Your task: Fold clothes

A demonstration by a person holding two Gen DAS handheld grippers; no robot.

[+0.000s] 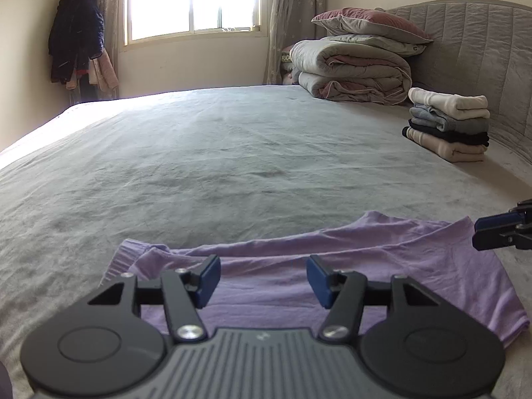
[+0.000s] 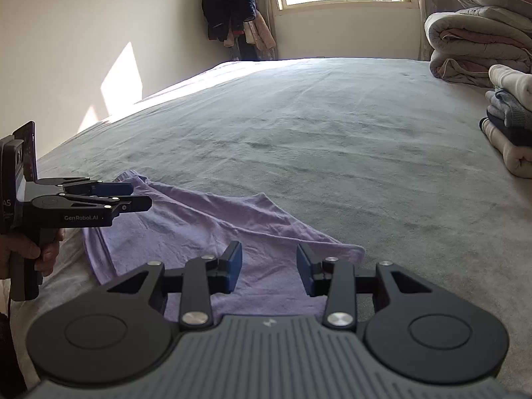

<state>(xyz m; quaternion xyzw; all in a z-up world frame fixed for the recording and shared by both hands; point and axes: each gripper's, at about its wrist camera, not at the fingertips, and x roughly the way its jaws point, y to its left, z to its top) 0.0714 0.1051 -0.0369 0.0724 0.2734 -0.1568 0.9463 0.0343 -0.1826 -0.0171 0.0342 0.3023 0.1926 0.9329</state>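
The purple garment [image 1: 299,286] lies partly doubled over at the near edge of the bed [image 1: 232,153], both the left gripper [image 1: 262,281] and right gripper [image 2: 268,267] hovering spread and empty above it, so any further fold likely needs an edge pinched.

One lilac garment [image 1: 299,286] lies on the bed directly under the two grippers: the left gripper [image 1: 262,279] and the right gripper [image 2: 268,269], each with two blue-padded fingers held apart. Far ahead and to the right sits one stack of four folded clothes [image 1: 449,123]. Beyond it is one folded quilt [image 1: 352,73] topped by two pillows [image 1: 372,25]. One window [image 1: 193,0] is straight ahead; one bunch of hanging coats [image 1: 78,36] is ahead-left.
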